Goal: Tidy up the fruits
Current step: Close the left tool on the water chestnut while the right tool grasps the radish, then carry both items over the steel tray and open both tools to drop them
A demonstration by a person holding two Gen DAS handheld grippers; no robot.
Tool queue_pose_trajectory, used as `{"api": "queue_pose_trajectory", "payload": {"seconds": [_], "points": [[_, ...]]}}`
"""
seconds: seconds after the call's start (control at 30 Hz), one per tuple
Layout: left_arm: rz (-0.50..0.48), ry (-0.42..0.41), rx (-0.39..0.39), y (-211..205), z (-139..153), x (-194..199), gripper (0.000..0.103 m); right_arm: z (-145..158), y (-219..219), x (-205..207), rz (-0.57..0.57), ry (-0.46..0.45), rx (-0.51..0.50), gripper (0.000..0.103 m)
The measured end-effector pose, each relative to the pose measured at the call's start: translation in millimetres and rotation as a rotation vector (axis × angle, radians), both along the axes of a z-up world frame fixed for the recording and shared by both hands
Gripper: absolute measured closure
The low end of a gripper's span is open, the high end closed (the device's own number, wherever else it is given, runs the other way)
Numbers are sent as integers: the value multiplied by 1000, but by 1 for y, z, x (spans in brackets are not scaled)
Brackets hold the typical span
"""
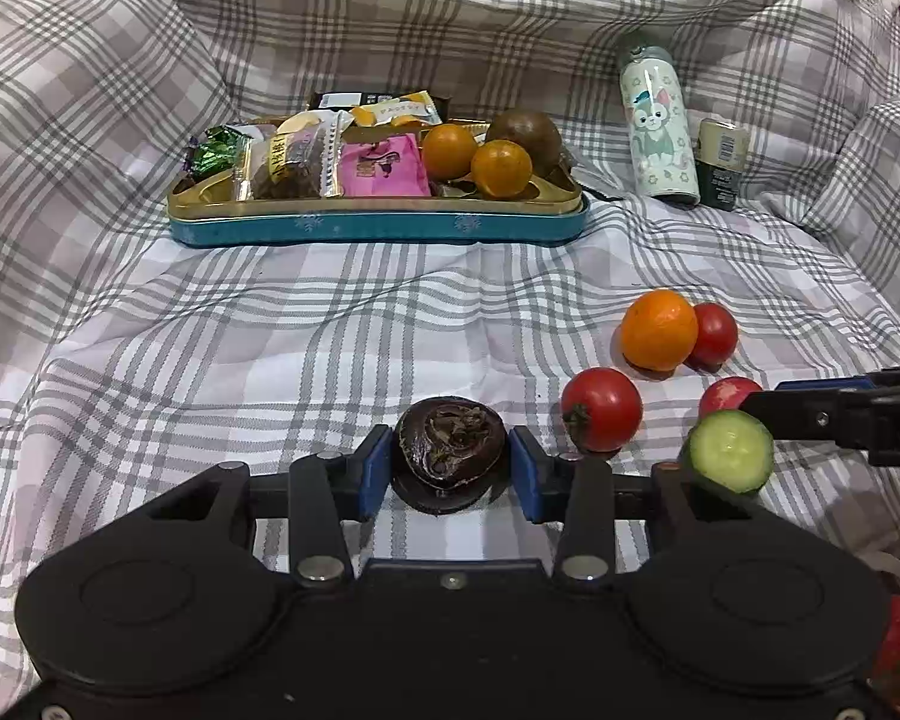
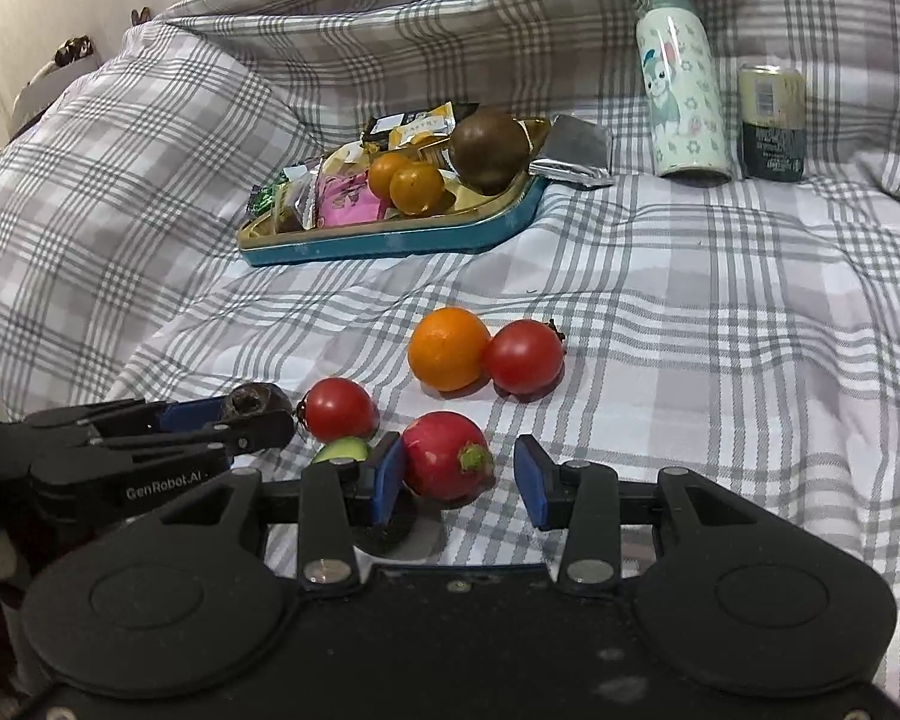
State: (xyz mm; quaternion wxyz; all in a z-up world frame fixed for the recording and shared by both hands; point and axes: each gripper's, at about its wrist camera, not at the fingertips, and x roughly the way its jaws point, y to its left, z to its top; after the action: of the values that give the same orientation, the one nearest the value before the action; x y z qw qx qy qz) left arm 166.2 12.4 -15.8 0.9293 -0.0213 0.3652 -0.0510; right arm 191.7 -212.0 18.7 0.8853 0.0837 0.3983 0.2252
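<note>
With our left gripper [image 1: 449, 463] bracketing the dark fruit [image 1: 449, 450] and our right gripper [image 2: 457, 474] open around the radish [image 2: 447, 463] on the bed, closing carelessly could roll either away.

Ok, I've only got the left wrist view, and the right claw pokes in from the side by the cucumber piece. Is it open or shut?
Observer: Open. The right wrist view shows the right claw straddling the red radish, with a clear gap on one side.
Operator: Does the radish touch either pad?
Observer: It sits against the pad nearer the cucumber piece; the other pad stands apart from it.
Operator: Anything behind the tray that I can't see?
Observer: Yes, a silver foil packet lies on the cloth just past the far corner of the tray.
</note>
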Motion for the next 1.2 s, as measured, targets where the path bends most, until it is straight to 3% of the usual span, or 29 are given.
{"api": "queue_pose_trajectory", "payload": {"seconds": [0.27, 0.37, 0.57, 0.7, 0.93, 1.2], "points": [[-16, -5, 6, -4, 0, -1, 54, -3, -7, 6, -14, 71, 86, 60], [-14, -4, 2, -4, 0, -1, 54, -5, -8, 8, -24, 82, 101, 68], [-14, -5, 3, -3, 0, -1, 54, 2, 9, -8, -79, -91, -102, 69], [-11, -4, 2, -3, 0, 0, 54, -2, 17, -11, -138, -152, -242, 69], [-11, -4, 4, -3, 1, 0, 54, -7, 19, -7, -140, -147, -283, 60], [-12, -6, 6, -3, 1, 0, 54, -11, 24, -2, -135, -132, -297, 58]]}}
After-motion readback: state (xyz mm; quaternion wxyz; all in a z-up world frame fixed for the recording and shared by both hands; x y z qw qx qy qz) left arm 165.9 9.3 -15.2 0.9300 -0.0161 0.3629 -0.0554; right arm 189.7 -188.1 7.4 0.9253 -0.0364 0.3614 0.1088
